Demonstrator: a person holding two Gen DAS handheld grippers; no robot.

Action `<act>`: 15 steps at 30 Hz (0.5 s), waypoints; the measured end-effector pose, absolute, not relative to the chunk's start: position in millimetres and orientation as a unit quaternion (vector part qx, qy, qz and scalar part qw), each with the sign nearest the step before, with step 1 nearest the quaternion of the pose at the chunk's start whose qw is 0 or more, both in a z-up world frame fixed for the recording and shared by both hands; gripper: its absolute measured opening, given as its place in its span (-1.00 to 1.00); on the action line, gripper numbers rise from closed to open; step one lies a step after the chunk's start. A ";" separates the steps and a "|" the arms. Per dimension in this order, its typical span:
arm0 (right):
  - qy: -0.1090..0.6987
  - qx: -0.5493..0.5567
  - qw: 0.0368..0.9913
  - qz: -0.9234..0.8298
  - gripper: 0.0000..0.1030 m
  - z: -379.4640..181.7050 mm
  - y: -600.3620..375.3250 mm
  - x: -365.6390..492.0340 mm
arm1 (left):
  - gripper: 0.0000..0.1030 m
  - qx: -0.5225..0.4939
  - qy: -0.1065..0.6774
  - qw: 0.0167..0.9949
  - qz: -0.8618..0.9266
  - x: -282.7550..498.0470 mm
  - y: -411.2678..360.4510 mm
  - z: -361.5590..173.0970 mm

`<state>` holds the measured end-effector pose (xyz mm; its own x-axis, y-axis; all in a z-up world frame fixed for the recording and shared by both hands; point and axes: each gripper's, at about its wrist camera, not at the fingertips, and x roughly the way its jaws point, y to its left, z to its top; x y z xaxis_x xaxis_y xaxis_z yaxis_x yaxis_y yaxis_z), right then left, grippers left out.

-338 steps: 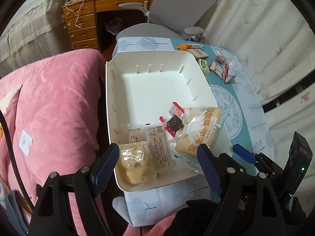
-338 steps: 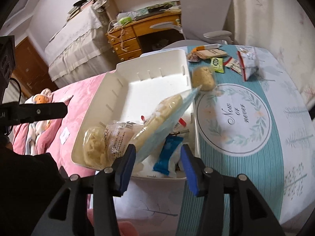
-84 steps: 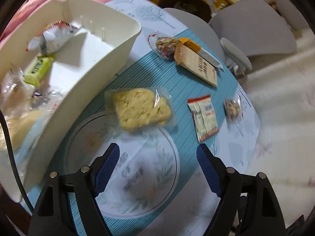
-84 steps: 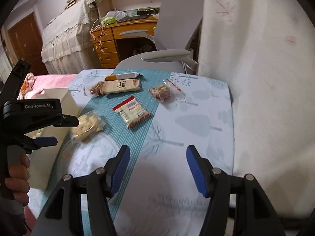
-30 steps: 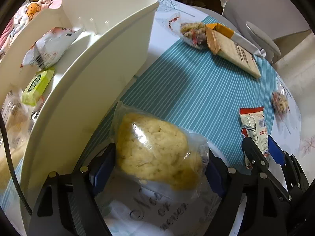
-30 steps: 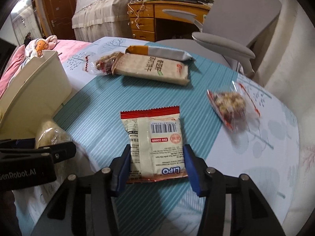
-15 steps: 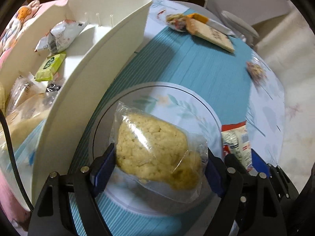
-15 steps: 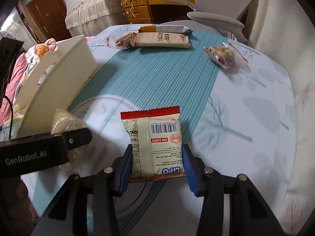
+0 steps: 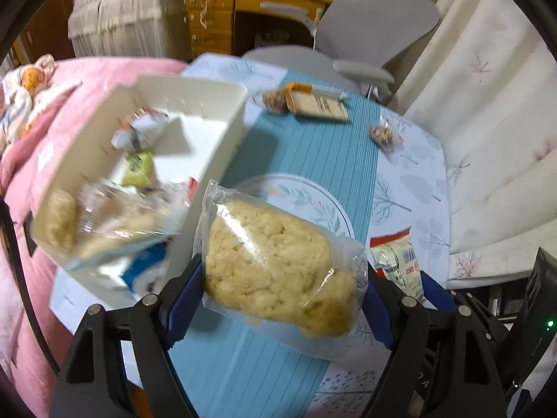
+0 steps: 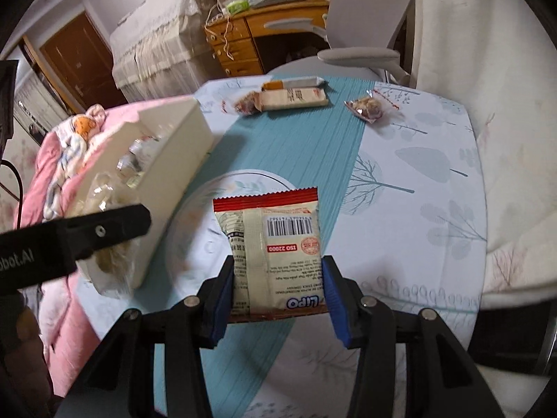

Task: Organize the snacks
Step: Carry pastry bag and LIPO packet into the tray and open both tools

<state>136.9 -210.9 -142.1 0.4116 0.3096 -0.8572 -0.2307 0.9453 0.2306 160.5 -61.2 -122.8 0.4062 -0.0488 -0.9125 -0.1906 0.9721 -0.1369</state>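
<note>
My left gripper (image 9: pixel 278 292) is shut on a clear bag with a yellow crumbly cake (image 9: pixel 275 261) and holds it above the table. My right gripper (image 10: pixel 276 296) is shut on a red-and-cream LiPO snack packet (image 10: pixel 275 244), also lifted; it shows at the right of the left wrist view (image 9: pixel 397 261). The white bin (image 9: pixel 222 139) with several snacks in it stands at the left, blurred; its side shows in the right wrist view (image 10: pixel 174 160). The left gripper's body (image 10: pixel 69 237) crosses the lower left of the right wrist view.
At the table's far end lie a long beige packet (image 10: pixel 296 99), an orange-and-white bar (image 10: pixel 296 83) and two small clear nut bags (image 10: pixel 369 108) (image 10: pixel 245 104). A grey chair (image 9: pixel 365 35) stands behind the table. A pink bed (image 9: pixel 69 80) lies at the left.
Both grippers have lifted and drawn back from the far end of the table with their snacks. The bin has come further into the left wrist view.
</note>
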 end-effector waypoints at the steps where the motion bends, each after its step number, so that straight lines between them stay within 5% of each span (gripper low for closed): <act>1: 0.513 0.040 0.842 0.161 -0.08 -137.8 -209.3 132.2 | 0.56 -0.107 0.537 0.836 0.044 157.1 -56.8 -115.4; 15: 0.464 0.061 0.864 0.186 -0.07 -91.3 -152.0 87.4 | 0.56 -0.065 0.471 0.880 0.021 136.3 1.5 -50.4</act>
